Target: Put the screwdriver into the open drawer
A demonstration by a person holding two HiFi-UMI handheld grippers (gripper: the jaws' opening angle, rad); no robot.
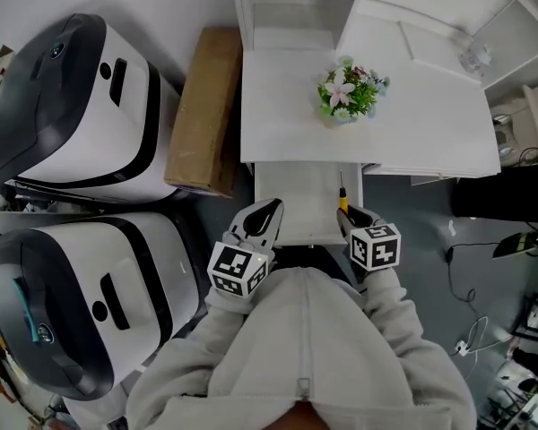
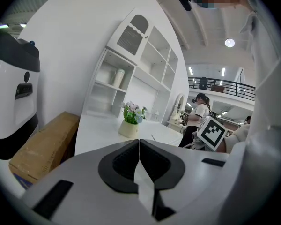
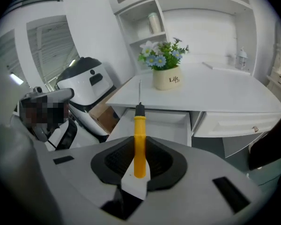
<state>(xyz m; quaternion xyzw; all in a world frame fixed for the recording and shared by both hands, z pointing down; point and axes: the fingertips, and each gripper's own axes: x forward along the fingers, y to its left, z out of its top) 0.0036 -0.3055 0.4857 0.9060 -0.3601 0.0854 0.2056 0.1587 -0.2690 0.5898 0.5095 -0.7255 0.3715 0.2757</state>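
Overhead, the slim yellow-handled screwdriver hovers over the open white drawer, lower centre, near its right wall. Left gripper view: grey left tongs are pressed together, empty. Right gripper view: grey right tongs clamp the handle's rear half; it looks light, stiff, smooth, likely slippery.

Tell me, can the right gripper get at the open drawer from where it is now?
Probably yes. The right gripper, shut on the screwdriver, points down at the drawer from just beside its front edge. The drawer is pulled out, and nothing appears to stand between them.
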